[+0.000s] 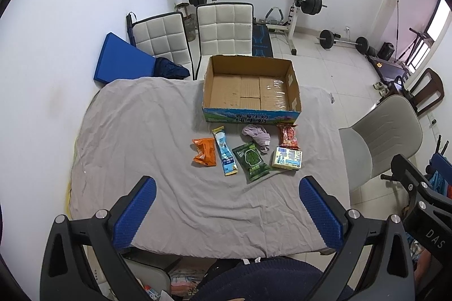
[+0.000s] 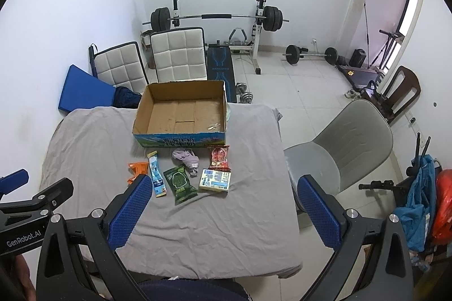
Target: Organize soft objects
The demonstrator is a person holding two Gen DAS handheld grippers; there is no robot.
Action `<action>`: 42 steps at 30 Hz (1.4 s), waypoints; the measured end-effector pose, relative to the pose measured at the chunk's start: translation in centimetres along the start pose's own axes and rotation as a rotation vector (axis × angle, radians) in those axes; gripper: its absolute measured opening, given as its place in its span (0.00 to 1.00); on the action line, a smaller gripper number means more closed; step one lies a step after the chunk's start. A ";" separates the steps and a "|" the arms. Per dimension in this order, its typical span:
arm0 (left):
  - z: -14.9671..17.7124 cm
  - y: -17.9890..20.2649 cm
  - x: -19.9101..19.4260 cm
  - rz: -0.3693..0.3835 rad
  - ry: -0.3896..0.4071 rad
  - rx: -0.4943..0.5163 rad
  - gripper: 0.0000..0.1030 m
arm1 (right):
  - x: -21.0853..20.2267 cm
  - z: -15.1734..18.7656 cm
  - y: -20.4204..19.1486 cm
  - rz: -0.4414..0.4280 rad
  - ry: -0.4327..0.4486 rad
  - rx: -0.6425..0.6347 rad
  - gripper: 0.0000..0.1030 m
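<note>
Both grippers wide apart on my end, nothing held. Left gripper (image 1: 226, 212) and right gripper (image 2: 223, 212) hang above the near edge of the table (image 1: 141, 131), which is covered in a wrinkled grey cloth.

Box (image 1: 251, 114) sits at the far side of the table, open top, nothing in it, printed blue front facing me.

Soft items lie in a loose cluster just in front of the box, none touching it:
- orange pack (image 1: 204, 152), leftmost
- blue pouch (image 1: 224, 150), just right of the orange pack, long axis pointing toward the box
- green pack (image 1: 253, 162), nearest me
- crumpled lilac cloth (image 1: 258, 136), behind the green pack
- red pack (image 1: 287, 135), right rear
- yellow pack (image 1: 287, 158), right front, just beside the red one

In the right wrist view the right gripper's left finger (image 2: 130, 210) partly covers the orange pack.

Grey chair (image 2: 339, 154) stands just right of the table.
</note>
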State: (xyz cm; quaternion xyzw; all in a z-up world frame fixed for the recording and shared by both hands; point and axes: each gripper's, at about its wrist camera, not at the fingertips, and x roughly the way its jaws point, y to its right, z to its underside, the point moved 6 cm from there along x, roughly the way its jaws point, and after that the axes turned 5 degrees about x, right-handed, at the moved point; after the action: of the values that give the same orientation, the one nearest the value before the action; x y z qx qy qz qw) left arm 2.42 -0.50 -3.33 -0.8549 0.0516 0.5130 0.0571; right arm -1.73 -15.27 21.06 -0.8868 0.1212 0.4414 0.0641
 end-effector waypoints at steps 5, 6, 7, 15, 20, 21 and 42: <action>-0.1 -0.1 0.0 0.004 0.009 -0.001 1.00 | -0.3 0.0 -0.1 -0.005 0.012 0.000 1.00; -0.1 -0.1 0.0 0.004 0.009 -0.001 1.00 | -0.2 -0.1 -0.4 -0.006 0.011 -0.001 1.00; -0.1 -0.1 0.0 0.005 0.009 -0.001 1.00 | -0.2 -0.2 -0.5 -0.004 0.013 -0.004 1.00; -0.1 -0.1 0.3 0.002 0.013 -0.002 1.00 | -0.2 -0.3 -0.9 -0.010 0.012 -0.016 1.00; 0.0 -0.2 0.2 -0.002 0.021 0.000 1.00 | 0.0 -0.1 -1.0 -0.015 0.009 -0.014 1.00; 0.0 -0.2 0.2 -0.005 0.023 0.001 1.00 | 0.0 -0.1 -0.9 -0.014 0.006 -0.014 1.00; -0.5 -0.2 0.2 -0.007 0.033 0.000 1.00 | 0.8 -0.4 -0.4 -0.028 0.015 0.009 1.00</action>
State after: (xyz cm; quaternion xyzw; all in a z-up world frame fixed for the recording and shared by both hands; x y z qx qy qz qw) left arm 2.97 -0.41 -3.25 -0.8635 0.0495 0.4985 0.0580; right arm -0.89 -15.05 20.68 -0.8913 0.1112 0.4333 0.0735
